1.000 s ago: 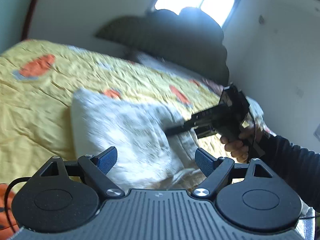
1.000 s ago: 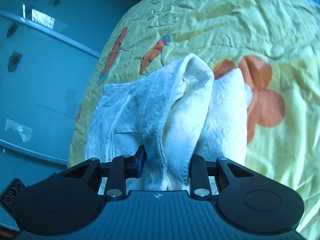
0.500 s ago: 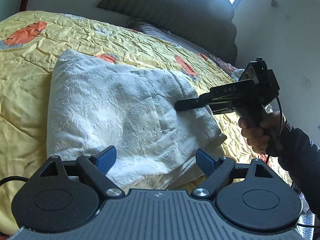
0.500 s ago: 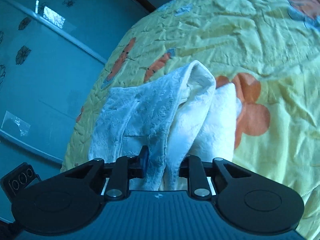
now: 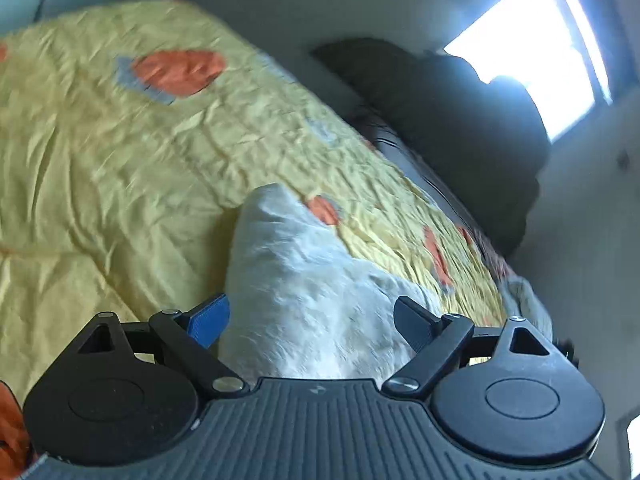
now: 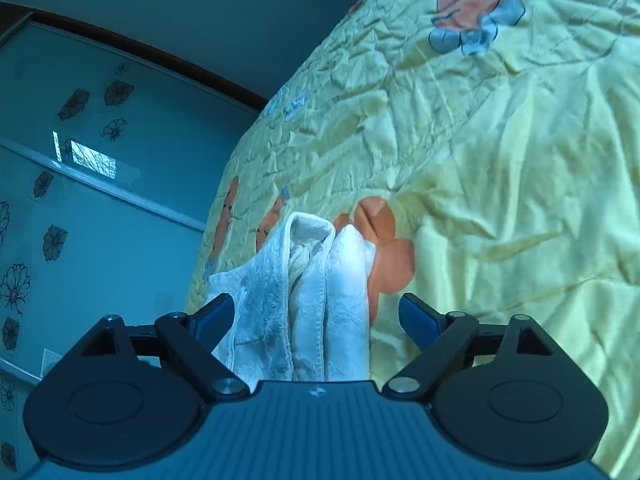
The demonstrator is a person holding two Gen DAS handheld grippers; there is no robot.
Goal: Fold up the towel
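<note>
A white towel (image 6: 316, 300) lies on a bed with a yellow quilt (image 6: 500, 160) that has orange shapes on it. In the right wrist view the towel is bunched into a few tall folds that stand side by side. The right gripper (image 6: 316, 320) is wide open. Its jaws have just been opening, and the towel folds sit between them, but the blue pads (image 6: 416, 320) do not press on the cloth. There is a clear gap on the right side of the towel, and the left pad is just beside the cloth. Behind the bed on that side is a door (image 6: 100, 208) with dark flower pictures. In the left wrist view, which is blurry, the left gripper (image 5: 308, 320) is wide open too. The towel (image 5: 304, 280) lies right in front of it and fills the space between its jaws. I cannot tell if its left pad touches the cloth. Far behind is a dark headboard (image 5: 460, 120) and a bright window (image 5: 532, 52).
</note>
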